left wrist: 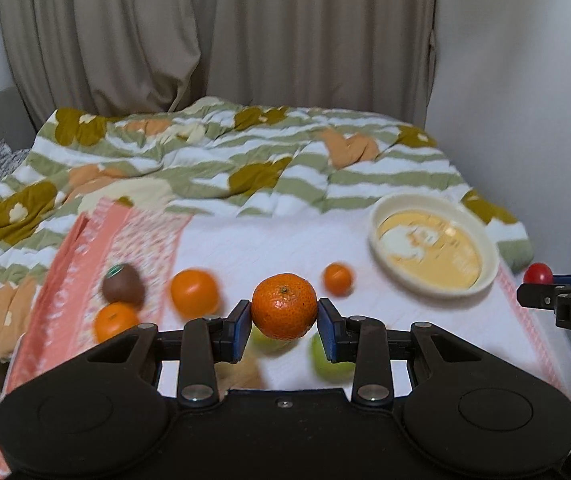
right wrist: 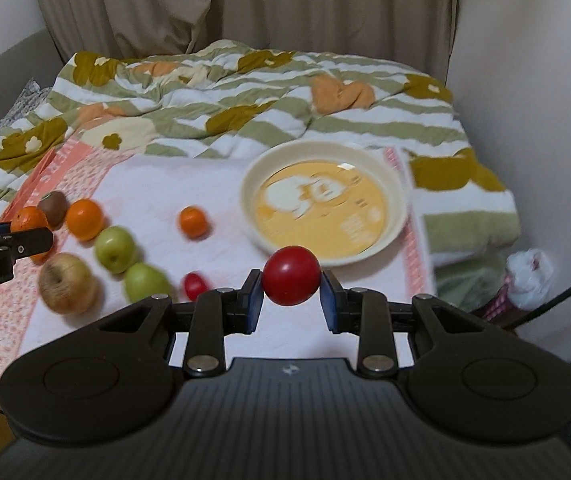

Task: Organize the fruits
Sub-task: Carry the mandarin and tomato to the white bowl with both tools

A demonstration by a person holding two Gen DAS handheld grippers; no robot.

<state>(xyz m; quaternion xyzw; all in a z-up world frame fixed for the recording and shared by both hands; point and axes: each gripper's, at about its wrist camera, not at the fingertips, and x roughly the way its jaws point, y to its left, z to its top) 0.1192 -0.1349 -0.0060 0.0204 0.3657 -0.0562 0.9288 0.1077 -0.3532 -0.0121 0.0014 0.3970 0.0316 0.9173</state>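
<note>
Left gripper (left wrist: 284, 320) pinches the mandarin (left wrist: 284, 306) and right gripper (right wrist: 291, 297) clamps the red tomato (right wrist: 291, 275), so I'd carry each ahead over the cream bowl (right wrist: 393, 184), lower inside its rim, then release gently, one at a time.

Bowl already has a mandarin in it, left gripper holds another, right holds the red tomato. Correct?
Not quite: the bowl is empty, as the right wrist view shows. The left gripper does hold a mandarin, the right gripper the red tomato.
</note>
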